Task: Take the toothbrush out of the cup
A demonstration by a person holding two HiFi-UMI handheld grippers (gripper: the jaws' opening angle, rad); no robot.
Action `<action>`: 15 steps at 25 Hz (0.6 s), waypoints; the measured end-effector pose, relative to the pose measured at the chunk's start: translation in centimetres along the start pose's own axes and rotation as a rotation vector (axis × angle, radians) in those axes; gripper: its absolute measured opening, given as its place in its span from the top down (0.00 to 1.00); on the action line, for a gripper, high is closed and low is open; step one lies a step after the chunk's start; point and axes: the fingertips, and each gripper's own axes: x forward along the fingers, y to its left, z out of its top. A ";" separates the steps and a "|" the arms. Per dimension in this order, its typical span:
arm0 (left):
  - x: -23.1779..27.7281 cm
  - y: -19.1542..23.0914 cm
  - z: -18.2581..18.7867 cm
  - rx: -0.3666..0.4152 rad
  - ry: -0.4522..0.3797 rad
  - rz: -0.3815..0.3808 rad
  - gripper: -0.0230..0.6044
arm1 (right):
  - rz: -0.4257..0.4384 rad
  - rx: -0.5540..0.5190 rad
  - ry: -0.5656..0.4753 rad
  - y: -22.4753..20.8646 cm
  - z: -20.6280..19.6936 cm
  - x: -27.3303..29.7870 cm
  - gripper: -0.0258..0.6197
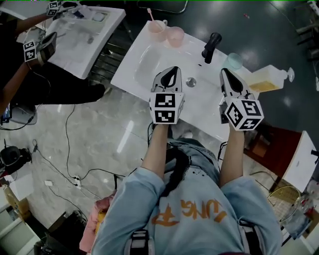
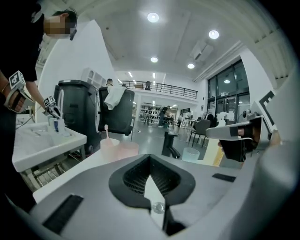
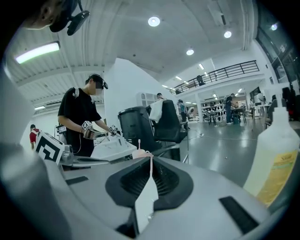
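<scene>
A pink toothbrush stands in a pink cup at the far left corner of the white sink top. A second pink cup stands beside it. My left gripper hovers over the basin, shut and empty, well short of the cups. My right gripper is level with it on the right, also shut and empty. The left gripper view shows the toothbrush in its cup ahead to the left, beyond the shut left gripper. In the right gripper view the toothbrush rises just past the shut right gripper.
A black faucet stands at the back of the basin, with a pale blue cup and a bottle of yellow liquid to its right. The drain lies between my grippers. Another person works at a second sink on the left.
</scene>
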 end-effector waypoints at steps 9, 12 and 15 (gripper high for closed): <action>-1.2 8.1 2.3 -0.017 -0.030 0.093 0.95 | 0.138 -0.018 -0.017 6.9 3.3 7.0 0.90; -1.3 10.1 2.8 -0.022 -0.031 0.105 0.95 | 0.178 -0.019 -0.005 9.0 3.7 9.2 0.90; -1.0 12.1 3.3 -0.026 -0.030 0.111 0.95 | 0.218 -0.028 0.011 11.3 4.1 11.5 0.90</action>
